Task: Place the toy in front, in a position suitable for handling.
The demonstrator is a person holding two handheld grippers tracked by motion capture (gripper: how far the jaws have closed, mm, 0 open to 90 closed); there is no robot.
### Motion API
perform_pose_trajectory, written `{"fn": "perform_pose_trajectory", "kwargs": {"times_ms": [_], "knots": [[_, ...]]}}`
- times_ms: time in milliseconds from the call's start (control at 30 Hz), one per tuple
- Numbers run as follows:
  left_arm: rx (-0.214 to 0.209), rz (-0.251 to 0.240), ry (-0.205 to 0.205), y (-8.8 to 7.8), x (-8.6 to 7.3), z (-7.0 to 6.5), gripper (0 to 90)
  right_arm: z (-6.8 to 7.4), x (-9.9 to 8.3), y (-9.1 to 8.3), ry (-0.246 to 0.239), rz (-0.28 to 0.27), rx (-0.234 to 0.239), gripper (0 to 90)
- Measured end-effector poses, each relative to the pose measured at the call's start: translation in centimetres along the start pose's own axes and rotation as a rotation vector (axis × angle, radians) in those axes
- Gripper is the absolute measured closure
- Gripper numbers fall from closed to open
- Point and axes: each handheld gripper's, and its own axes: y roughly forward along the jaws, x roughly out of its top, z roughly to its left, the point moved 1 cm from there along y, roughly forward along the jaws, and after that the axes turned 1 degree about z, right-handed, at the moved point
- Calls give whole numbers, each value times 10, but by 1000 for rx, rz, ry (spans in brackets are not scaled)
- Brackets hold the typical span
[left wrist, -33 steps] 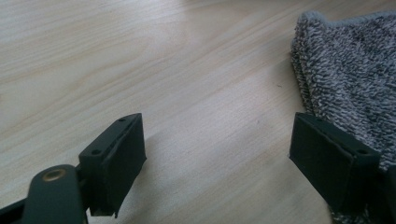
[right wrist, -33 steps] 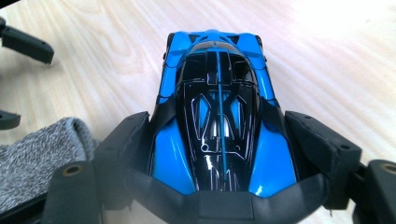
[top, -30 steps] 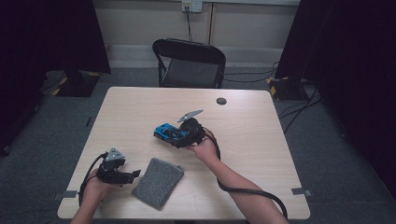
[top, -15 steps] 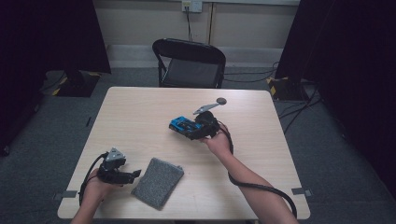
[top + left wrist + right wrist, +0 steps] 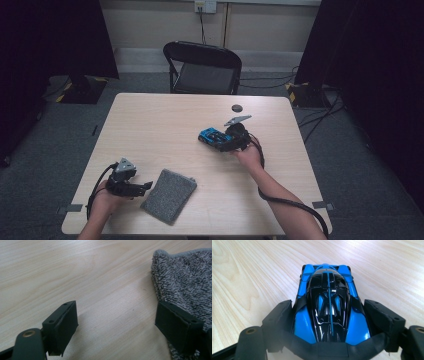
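Nearest the person, the left gripper (image 5: 145,186) sits low at the table's (image 5: 160,130) front edge, jaws spread wide with nothing but bare wood between them. Just off its right jaw lies a grey speckled cloth pouch (image 5: 185,282), its edge touching that jaw's outer side in the left gripper view, flat on the table.

Farther out, past the table's middle, the right gripper (image 5: 212,141) has the action. Its jaws are clamped on a blue and black toy race car (image 5: 328,305), one pad on each flank, the car's tail tucked deep into the throat of the gripper and its nose pointing straight away from the hand. The wheels look to be on or just above the wood; hard to call which.

That's a wide grip on a slick, glossy shell, so the sensible play is to keep the squeeze even on both flanks, keep the car level and move it slowly, or the curved sides could squirt forward out of the pads.

The car itself: low, wedge-shaped, bright blue body panels, a shiny black canopy with a thin blue stripe down its centre.

Beyond it, a small dark round disc (image 5: 236,108) rests near the far edge, well apart from both grippers.
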Motion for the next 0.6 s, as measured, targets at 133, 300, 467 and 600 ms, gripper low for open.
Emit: {"fn": "perform_pose_trajectory", "kwargs": {"times_ms": [133,300,467,600], "knots": [[-1,5,6,1,0,-1,179,-2,-5,0,2,-7,-1,247],[-1,3,5,0,1,-1,179,-1,-14,3,-4,-11,2,246],[6,-3,5,-2,0,-1,180,1,-20,5,-25,-9,-10,245],[6,0,1,-3,0,0,179,0,-24,6,-36,-5,-8,244]]}}
